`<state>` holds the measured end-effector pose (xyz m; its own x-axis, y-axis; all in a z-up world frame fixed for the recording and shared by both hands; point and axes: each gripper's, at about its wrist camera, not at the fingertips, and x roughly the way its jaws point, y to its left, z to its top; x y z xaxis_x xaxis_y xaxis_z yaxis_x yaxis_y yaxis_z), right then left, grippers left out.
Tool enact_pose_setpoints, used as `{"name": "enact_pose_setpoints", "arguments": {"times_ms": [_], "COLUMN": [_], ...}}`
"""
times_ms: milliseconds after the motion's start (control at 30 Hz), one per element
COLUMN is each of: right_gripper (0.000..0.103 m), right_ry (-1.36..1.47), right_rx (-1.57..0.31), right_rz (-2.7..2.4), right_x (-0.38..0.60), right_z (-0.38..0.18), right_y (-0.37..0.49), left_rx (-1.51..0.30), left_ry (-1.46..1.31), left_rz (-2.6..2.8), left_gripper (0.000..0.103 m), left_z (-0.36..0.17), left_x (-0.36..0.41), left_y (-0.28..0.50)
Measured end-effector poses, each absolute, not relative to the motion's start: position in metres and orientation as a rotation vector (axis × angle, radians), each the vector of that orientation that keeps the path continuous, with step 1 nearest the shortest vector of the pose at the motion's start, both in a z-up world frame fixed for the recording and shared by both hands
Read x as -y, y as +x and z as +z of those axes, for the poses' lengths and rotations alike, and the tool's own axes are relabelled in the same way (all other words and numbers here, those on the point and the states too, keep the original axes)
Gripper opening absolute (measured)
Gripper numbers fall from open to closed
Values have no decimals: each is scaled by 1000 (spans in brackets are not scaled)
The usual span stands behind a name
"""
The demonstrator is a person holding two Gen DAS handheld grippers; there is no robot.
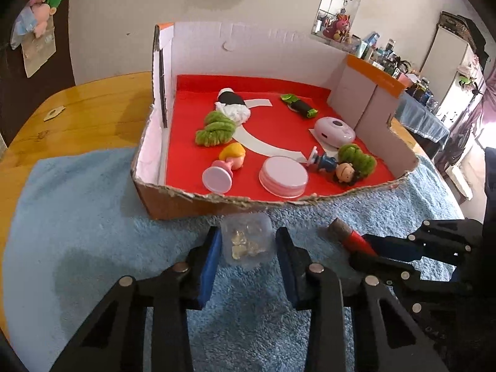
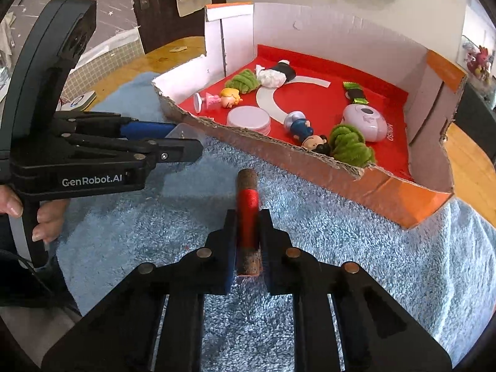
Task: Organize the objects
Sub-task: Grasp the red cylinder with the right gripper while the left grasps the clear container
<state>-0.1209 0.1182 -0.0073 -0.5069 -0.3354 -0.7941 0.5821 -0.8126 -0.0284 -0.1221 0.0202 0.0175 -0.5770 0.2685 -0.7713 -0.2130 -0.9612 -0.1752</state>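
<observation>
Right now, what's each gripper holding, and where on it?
Right gripper: red thread spool with cork-brown ends, clamped around its wound middle. Left gripper: small clear plastic cube, pads at its two opposite sides.

The left tongs straddle a box on the towel. To their right, the right tongs pinch a spool. Ahead of both sits a tray on the worktop, toys inside.

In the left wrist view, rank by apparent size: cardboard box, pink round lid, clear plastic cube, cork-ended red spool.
1. cardboard box
2. pink round lid and clear plastic cube: alike; the cube is nearer the camera, so unranked
3. cork-ended red spool, partly hidden
</observation>
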Motion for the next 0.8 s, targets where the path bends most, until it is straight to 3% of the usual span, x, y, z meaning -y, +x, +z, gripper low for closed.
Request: {"name": "enact_pose_setpoints", "arguments": {"times_ms": [800], "right_gripper": [13], "right_ry": [1016], "right_rx": [-334], "right_rz": [-2364], "right_x": [-121], "right_z": [35], "right_y": [-97], "left_rx": [76], "left_ry": [-1091], "left_rz": [2568], "left_gripper": [36], "left_z": [59], "left_x": [-21], "left_y": [-84]}}
